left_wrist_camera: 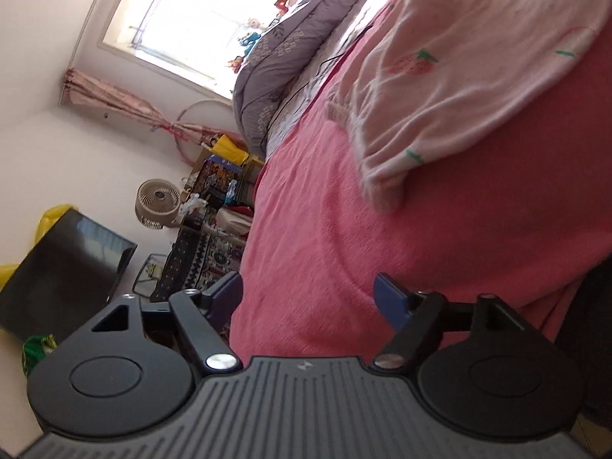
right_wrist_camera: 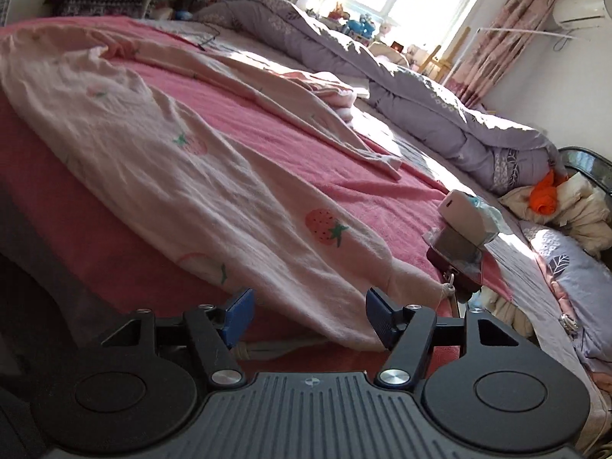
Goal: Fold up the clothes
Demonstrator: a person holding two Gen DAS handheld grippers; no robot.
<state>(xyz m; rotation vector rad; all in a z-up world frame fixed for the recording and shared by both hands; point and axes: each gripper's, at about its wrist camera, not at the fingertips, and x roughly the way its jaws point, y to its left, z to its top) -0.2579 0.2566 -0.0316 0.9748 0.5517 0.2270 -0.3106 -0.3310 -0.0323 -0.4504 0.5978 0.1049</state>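
A pale pink garment with strawberry prints [right_wrist_camera: 183, 168] lies spread on a pink bedspread [right_wrist_camera: 290, 145]. In the right wrist view its near hem reaches the bed's front edge, just in front of my right gripper [right_wrist_camera: 310, 315], which is open and empty. In the left wrist view, which is tilted sideways, the same garment [left_wrist_camera: 459, 76] lies at the upper right on the pink bedspread [left_wrist_camera: 325, 229]. My left gripper [left_wrist_camera: 308, 298] is open and empty at the bedspread's edge, well short of the garment.
A grey patterned duvet [right_wrist_camera: 401, 88] lies along the far side of the bed. A phone on a small stand [right_wrist_camera: 459, 229] and a pile of clothes [right_wrist_camera: 562, 206] sit at the right. In the left wrist view a fan [left_wrist_camera: 157, 202], clutter and a dark screen [left_wrist_camera: 65, 267] stand beside the bed.
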